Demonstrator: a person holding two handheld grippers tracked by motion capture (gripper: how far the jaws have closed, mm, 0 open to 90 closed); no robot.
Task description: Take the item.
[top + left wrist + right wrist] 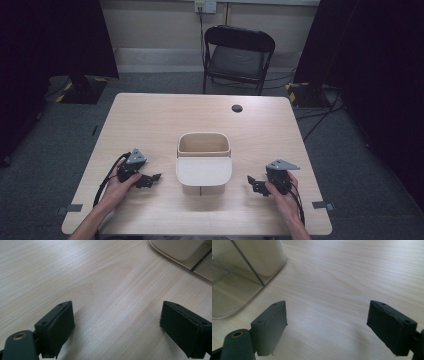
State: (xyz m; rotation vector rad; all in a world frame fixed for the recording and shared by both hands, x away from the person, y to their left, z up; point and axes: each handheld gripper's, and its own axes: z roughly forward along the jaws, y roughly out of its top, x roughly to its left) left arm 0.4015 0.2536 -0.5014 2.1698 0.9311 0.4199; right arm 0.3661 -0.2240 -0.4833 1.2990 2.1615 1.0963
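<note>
Centrally, the bin (203,162) sits between both open hand-held grippers.

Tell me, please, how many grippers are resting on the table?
2. The left gripper lies left of the cream container, the right gripper right of it; both point inward with jaws open and empty.

High view looks down on the table (150,120); both gripper views skim it closely, sharing the container (203,162).
</note>
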